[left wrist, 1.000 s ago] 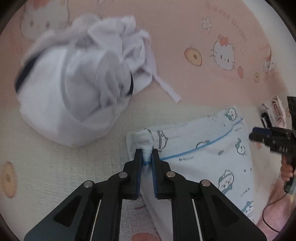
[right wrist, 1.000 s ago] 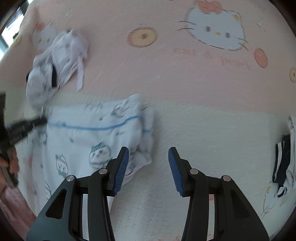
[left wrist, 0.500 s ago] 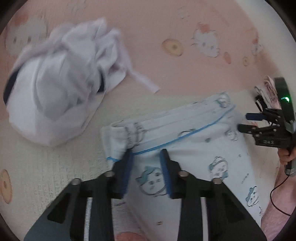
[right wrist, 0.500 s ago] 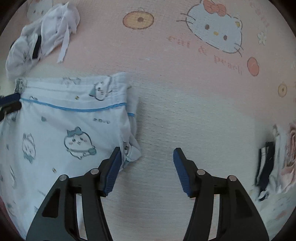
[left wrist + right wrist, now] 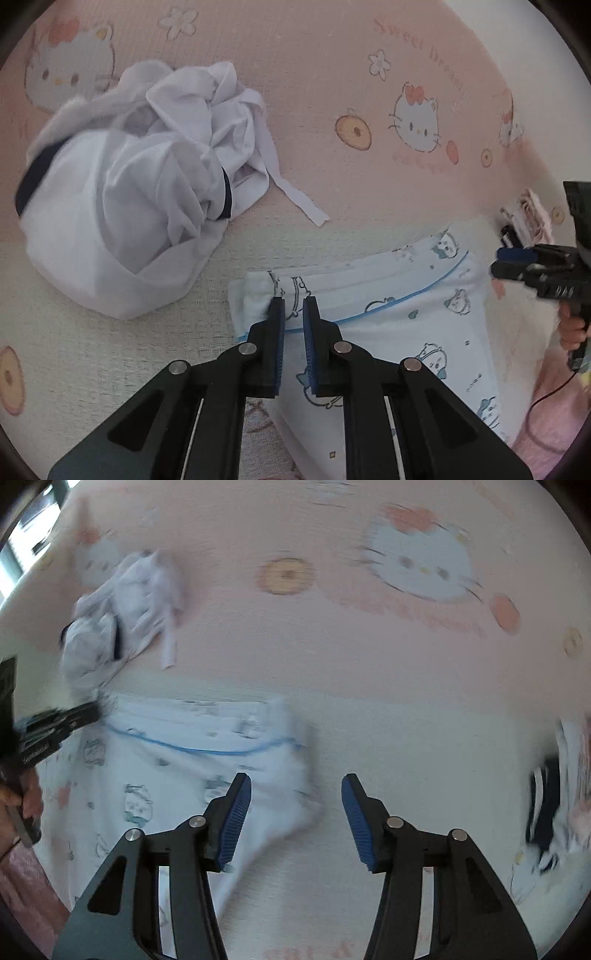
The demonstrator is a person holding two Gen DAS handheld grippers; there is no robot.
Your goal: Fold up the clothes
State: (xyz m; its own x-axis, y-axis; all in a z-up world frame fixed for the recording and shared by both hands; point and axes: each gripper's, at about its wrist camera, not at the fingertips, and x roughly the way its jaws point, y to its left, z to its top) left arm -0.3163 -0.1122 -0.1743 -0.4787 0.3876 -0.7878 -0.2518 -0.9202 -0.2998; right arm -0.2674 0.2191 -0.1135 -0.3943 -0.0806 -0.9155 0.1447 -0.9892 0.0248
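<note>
Light-blue printed pants (image 5: 399, 317) lie flat on the mat, waistband toward the far side. My left gripper (image 5: 293, 308) sits at the waistband's left corner, its jaws narrowed onto a fold of the fabric. In the right wrist view that gripper (image 5: 94, 712) touches the same corner of the pants (image 5: 177, 771). My right gripper (image 5: 295, 794) is open and holds nothing; its left finger hovers over the pants' right edge and its right finger over bare mat. From the left wrist view, the right gripper (image 5: 502, 262) sits just off that edge.
A crumpled white garment with navy trim (image 5: 129, 206) (image 5: 122, 620) lies beyond the pants on the left. A small pile of clothes (image 5: 554, 794) (image 5: 524, 218) sits at the right. The pink and cream cat-print mat (image 5: 406, 720) lies under everything. A hand (image 5: 572, 328) holds the right gripper.
The left gripper opened half a second ago and has narrowed again on the waistband corner. The waistband now lies spread out wider. The right gripper stayed open beside the pants' right edge.
</note>
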